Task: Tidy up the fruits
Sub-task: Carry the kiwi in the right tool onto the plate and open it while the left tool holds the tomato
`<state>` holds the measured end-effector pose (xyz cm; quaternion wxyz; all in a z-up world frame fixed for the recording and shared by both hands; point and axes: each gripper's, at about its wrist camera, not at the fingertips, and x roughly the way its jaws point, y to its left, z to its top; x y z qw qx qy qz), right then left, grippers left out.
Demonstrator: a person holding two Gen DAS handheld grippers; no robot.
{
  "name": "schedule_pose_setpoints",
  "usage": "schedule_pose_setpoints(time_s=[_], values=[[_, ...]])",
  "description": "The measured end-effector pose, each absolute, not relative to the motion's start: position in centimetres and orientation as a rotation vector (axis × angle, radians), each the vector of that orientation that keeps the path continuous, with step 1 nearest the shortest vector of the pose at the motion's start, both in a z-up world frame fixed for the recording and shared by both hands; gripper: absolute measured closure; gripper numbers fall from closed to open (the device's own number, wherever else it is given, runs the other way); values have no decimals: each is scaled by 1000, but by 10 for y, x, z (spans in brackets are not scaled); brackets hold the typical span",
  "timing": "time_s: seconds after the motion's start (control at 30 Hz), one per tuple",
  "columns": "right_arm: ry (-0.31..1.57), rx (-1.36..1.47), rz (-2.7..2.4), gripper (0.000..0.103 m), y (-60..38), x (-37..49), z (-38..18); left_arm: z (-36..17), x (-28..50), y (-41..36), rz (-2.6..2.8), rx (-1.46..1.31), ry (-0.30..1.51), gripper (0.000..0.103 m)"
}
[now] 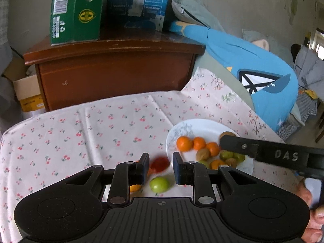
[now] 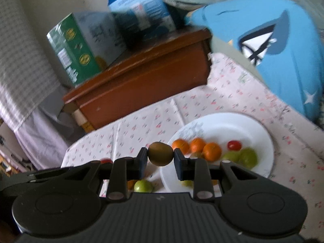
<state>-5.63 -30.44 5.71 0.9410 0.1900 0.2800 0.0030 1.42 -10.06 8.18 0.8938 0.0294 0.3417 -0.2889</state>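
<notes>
My left gripper is shut on a small red tomato, blurred, held above the flowered cloth. Under it on the cloth lie a green fruit and an orange fruit. My right gripper is shut on a brown kiwi at the near left rim of the white plate. In the left wrist view that kiwi shows at the right gripper's tip over the plate. The plate holds oranges, green fruits and a red tomato.
A brown wooden cabinet stands behind the cloth, bearing a green box and a blue box. A big blue cushion lies at the right, beyond the plate. A cardboard box sits at the far left. A person's hand holds the right gripper.
</notes>
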Motion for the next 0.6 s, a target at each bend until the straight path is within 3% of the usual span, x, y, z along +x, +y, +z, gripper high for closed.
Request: schedule_pose_setpoints(time_s=[0.6], values=[[605, 506, -149, 75, -346, -65, 50, 51, 42, -101, -574, 89, 837, 78]])
